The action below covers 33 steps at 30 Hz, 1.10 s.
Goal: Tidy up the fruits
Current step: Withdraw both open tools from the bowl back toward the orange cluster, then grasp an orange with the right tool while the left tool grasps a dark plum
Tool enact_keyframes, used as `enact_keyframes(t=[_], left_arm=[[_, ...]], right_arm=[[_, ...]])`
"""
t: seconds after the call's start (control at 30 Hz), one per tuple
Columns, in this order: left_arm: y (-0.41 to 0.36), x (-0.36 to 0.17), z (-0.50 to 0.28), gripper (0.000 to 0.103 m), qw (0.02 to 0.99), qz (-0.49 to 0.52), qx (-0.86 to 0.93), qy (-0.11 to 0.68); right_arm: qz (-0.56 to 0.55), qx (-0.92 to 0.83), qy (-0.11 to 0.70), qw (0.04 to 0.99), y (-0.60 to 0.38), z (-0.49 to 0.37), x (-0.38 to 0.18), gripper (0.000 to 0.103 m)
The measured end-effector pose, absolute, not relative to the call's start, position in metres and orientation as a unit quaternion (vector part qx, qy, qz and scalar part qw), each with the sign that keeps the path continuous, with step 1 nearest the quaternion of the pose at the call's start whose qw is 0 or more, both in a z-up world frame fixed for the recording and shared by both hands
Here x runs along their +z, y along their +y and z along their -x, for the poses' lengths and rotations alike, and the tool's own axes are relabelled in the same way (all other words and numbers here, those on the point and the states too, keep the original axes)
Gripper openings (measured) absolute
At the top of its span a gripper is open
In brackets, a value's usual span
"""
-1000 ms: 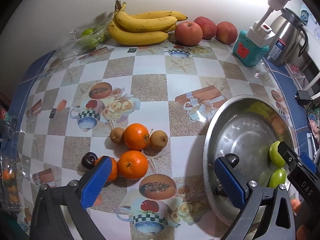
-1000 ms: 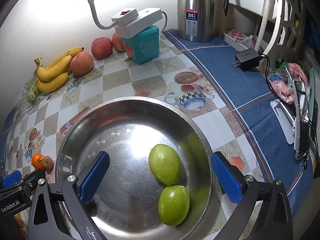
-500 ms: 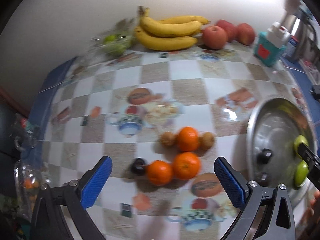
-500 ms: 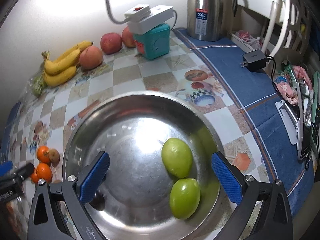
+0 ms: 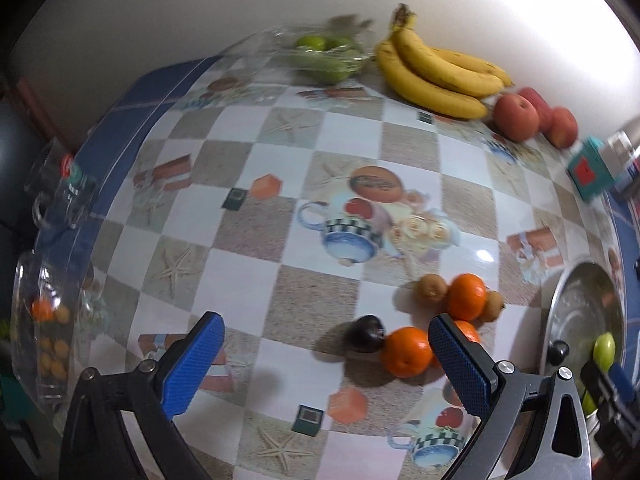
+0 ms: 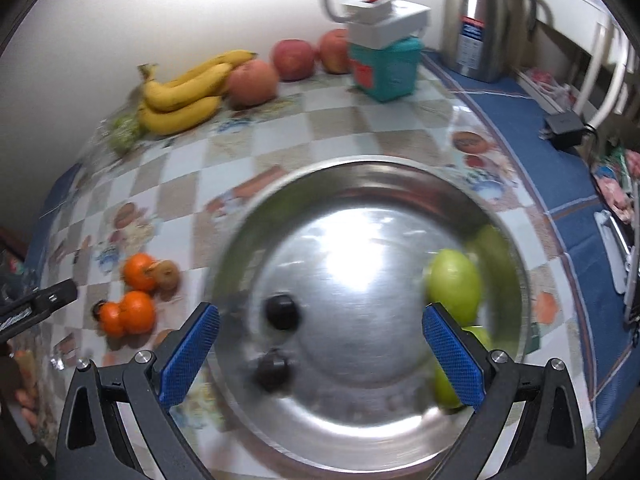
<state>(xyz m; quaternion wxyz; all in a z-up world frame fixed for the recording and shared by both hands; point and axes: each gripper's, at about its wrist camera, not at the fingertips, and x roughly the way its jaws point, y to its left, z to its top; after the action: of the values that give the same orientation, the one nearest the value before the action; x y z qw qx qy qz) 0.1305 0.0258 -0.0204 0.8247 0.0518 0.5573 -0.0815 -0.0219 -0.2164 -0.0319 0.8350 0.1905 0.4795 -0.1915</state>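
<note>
A steel bowl (image 6: 360, 184) holds two green fruits (image 6: 454, 284) and a small dark fruit (image 6: 282, 312). My right gripper (image 6: 320, 354) is open and empty over the bowl. Several oranges (image 5: 406, 351), small brown fruits (image 5: 430, 289) and a dark plum (image 5: 366, 333) lie in a cluster on the tablecloth. My left gripper (image 5: 326, 362) is open and empty, low, just left of that cluster. Bananas (image 5: 436, 74), red apples (image 5: 516, 116) and bagged green fruit (image 5: 326, 54) sit by the wall. The bowl's rim also shows in the left wrist view (image 5: 554, 304).
A teal box (image 6: 386, 66) with a white power strip and a steel thermos (image 6: 480, 20) stand at the back right. A black charger (image 6: 564, 124) lies on the blue cloth. A clear plastic container (image 5: 52, 320) with small fruit sits at the table's left edge.
My left gripper has swung left, so the orange cluster and bowl slid to the right of its view. My right gripper has shifted left over the bowl. Both stay open.
</note>
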Motion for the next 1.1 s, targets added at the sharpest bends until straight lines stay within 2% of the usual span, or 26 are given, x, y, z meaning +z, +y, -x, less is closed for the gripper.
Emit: enact_keyframes(t=[0.37, 0.8, 0.87, 1.0, 1.1], left_arm=[[0.064, -0.026, -0.144, 0.103, 0.817, 0.0, -0.06, 0.573], [0.066, -0.048, -0.154, 0.101, 0.787, 0.064, -0.083, 0.608], [0.066, -0.05, -0.155, 0.094, 0.783, 0.075, -0.089, 0.612], [0.067, -0.056, -0.157, 0.091, 0.773, 0.098, -0.091, 0.62], [0.068, -0.059, -0.158, 0.083, 0.769, 0.107, -0.09, 0.624]], right_arm=[[-0.192, -0.129, 0.485, 0.843, -0.166, -0.007, -0.027, 0.101], [-0.154, -0.075, 0.498, 0.85, -0.11, -0.054, -0.027, 0.101], [-0.16, -0.07, 0.505, 0.845, -0.107, -0.06, -0.032, 0.101], [-0.166, -0.073, 0.512, 0.839, -0.105, -0.069, -0.04, 0.101], [-0.17, -0.073, 0.513, 0.838, -0.104, -0.072, -0.045, 0.101]])
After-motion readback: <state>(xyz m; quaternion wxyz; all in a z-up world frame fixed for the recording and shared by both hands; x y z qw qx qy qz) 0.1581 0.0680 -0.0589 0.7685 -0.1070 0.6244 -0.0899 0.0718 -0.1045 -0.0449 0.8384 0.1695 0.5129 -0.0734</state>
